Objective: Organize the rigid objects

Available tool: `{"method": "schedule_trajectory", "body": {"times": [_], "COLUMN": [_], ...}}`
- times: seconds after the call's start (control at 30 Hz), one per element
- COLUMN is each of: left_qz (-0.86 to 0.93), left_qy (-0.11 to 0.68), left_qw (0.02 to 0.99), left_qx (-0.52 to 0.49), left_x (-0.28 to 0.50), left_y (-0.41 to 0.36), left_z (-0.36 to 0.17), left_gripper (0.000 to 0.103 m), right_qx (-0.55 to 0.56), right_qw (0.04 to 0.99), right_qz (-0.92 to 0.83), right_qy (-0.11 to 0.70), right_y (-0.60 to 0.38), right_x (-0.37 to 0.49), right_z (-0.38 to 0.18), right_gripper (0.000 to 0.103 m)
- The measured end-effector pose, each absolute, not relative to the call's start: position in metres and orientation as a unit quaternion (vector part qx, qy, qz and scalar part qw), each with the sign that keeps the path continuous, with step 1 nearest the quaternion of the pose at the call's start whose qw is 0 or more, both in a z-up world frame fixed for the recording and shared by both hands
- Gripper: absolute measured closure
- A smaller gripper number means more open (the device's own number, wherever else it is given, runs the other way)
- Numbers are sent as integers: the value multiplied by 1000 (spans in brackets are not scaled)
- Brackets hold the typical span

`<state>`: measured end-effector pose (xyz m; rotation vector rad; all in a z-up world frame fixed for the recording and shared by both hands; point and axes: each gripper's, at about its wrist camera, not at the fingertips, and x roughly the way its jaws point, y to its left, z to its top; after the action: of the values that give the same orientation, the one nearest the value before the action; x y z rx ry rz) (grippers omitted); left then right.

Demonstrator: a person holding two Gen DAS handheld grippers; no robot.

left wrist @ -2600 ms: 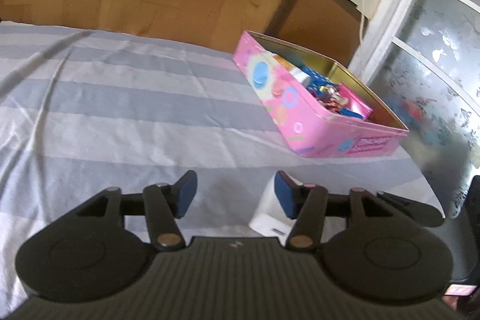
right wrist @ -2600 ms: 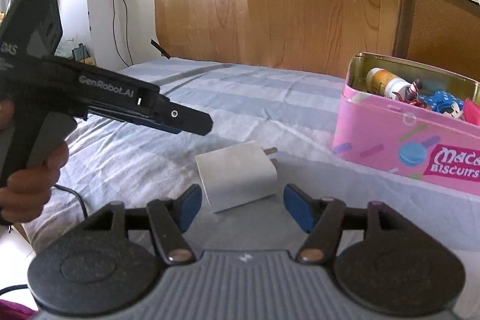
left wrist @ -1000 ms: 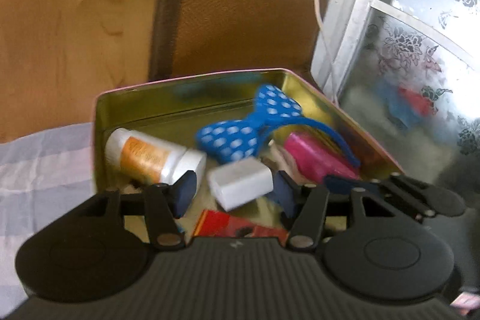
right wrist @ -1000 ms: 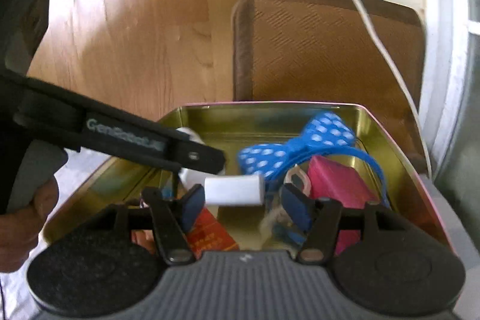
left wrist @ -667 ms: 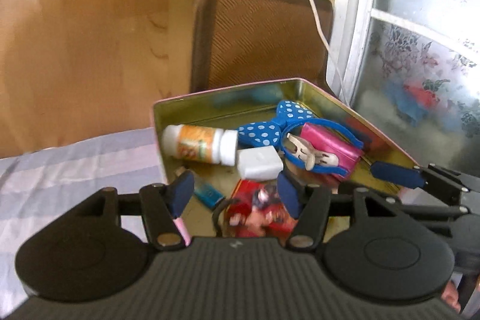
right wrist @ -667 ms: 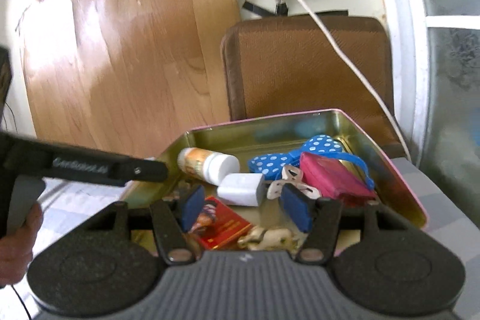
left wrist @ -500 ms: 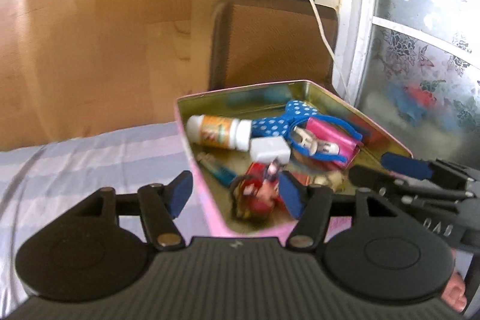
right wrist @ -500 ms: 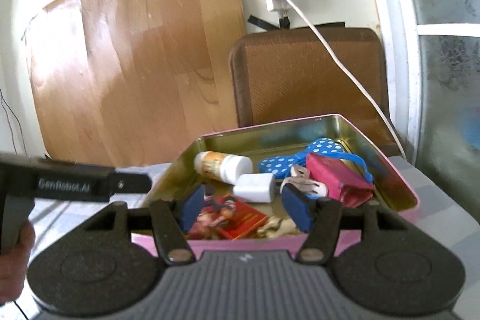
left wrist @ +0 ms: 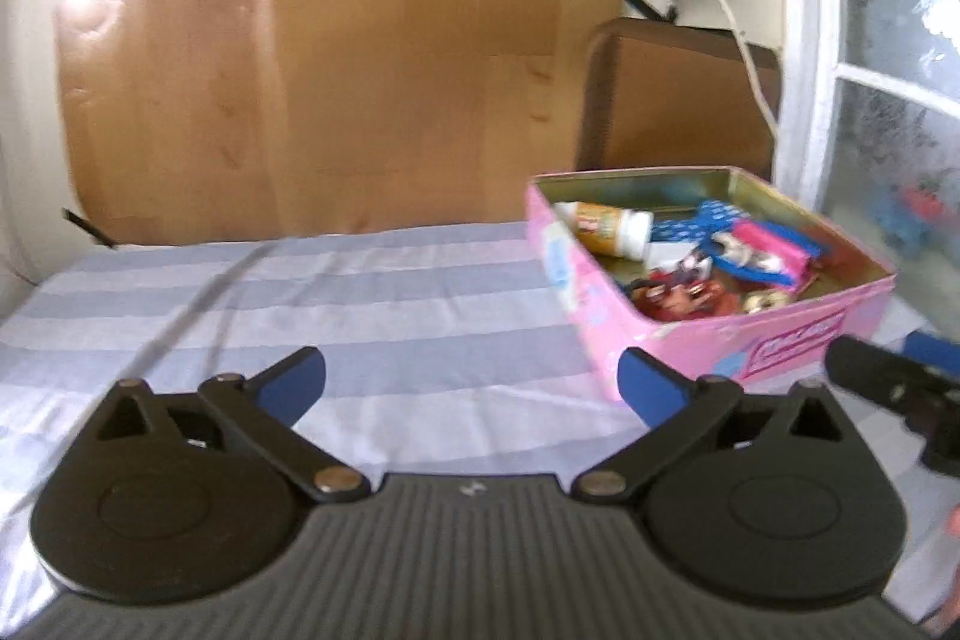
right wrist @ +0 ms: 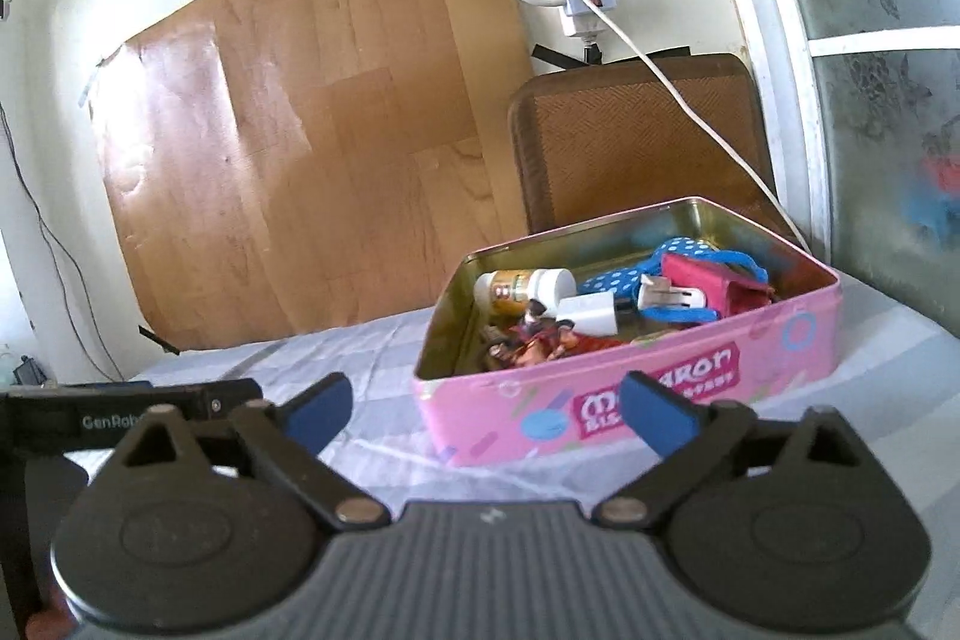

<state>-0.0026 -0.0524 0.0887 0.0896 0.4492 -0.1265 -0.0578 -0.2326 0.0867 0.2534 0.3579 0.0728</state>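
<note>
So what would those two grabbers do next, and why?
Probably look around for anything left to tidy. Both the left gripper and the right gripper are open and hold nothing, the white charger already lies in the pink tin, and the striped cloth in view shows no loose item.

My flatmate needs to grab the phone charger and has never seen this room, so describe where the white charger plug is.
Find the pink biscuit tin on the striped bedsheet. Inside, near the middle, the white charger plug lies beside a white-capped bottle. It is the only plain white cube there, with metal prongs.
</note>
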Motion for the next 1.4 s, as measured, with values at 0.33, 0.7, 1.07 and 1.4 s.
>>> {"method": "schedule_trajectory", "body": {"times": [0.33,0.7,1.07,1.4], "left_qz": [-31,-25,-57,-63], "left_qy": [225,255,294,307], "left_qw": [974,967,954,949], "left_qx": [28,-3,0,26], "left_x": [-13,-12,-12,-16], "left_y": [-31,-28,-38,-49], "left_z": [84,72,65,64], "left_gripper": [0,0,0,0], "right_qx": [115,131,163,172], "right_qw": [976,969,962,959], "right_qz": [41,45,37,24], "right_qy": [181,205,215,222], "right_y": [-205,-195,-203,-207], "right_x": [-70,-73,-82,-86], "right_z": [95,86,81,76], "right_gripper": [0,0,0,0]}}
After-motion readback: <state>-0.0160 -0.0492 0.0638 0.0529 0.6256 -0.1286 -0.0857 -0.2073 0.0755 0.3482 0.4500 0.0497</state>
